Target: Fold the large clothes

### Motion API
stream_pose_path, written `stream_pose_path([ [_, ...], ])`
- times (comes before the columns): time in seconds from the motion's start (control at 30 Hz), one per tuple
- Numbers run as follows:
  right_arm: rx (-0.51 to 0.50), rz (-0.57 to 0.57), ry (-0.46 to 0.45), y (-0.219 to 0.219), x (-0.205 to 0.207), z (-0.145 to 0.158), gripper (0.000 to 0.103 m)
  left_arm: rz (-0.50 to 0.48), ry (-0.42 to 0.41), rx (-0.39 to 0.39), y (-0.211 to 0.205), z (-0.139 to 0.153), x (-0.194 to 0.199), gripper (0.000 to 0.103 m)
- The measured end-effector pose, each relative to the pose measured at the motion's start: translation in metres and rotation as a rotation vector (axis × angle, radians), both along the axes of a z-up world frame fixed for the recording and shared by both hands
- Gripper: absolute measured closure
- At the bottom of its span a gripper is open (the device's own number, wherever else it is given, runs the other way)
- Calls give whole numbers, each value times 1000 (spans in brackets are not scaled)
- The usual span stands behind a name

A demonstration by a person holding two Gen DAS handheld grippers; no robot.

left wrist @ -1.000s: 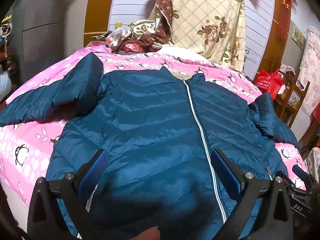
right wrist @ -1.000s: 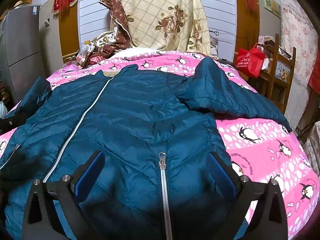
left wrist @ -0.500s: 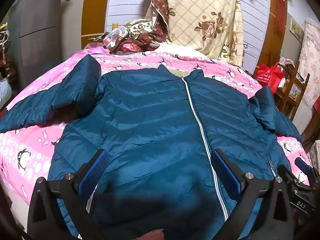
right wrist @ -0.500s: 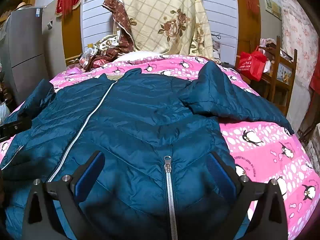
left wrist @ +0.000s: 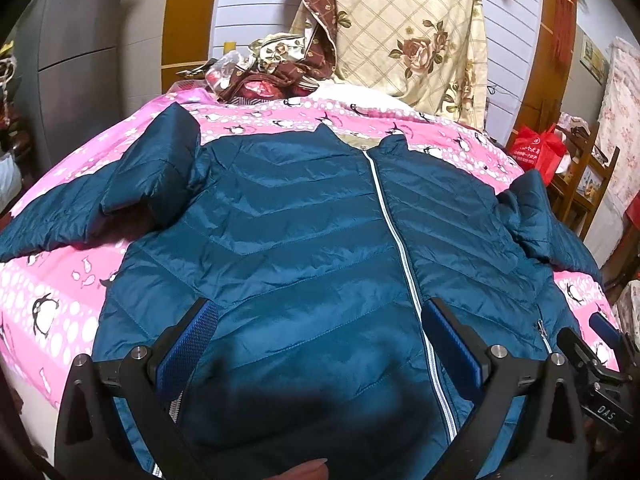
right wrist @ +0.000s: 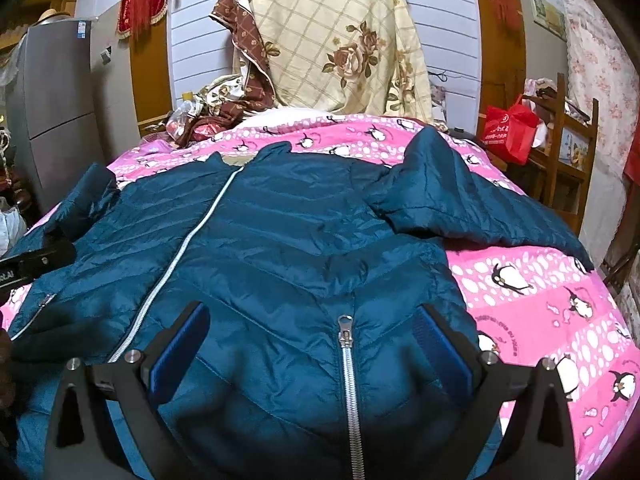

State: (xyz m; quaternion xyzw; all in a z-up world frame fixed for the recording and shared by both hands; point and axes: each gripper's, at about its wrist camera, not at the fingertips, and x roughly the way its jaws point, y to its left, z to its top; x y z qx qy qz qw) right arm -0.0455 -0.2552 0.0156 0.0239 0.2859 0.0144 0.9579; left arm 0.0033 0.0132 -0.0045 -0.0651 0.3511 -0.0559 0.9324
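A teal quilted jacket (left wrist: 304,248) lies face up and zipped on a pink penguin bedspread (left wrist: 52,292), collar toward the far wall. Its white front zipper (left wrist: 396,240) runs down the middle. One sleeve (left wrist: 152,176) bends out to the left, the other (right wrist: 460,204) stretches to the right. My left gripper (left wrist: 320,344) is open above the hem, left of the front zipper, holding nothing. My right gripper (right wrist: 312,344) is open over the jacket's right side, with a pocket zipper pull (right wrist: 344,330) between its fingers but not gripped. Each gripper shows at the edge of the other's view.
A cream floral quilt (left wrist: 408,36) hangs on the back wall above a pile of cloth and bags (left wrist: 256,76). A red bag (right wrist: 508,132) sits on wooden furniture to the right of the bed. A grey cabinet (right wrist: 52,92) stands on the left.
Both views drift only slightly. The jacket lies as before and both grippers stay open.
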Motion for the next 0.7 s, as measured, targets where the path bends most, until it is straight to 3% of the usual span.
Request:
stream_pose_path([
  [0.7,-5,-3,-19,-1,-3,5,0,6,-1,7,2,-1,0,26],
])
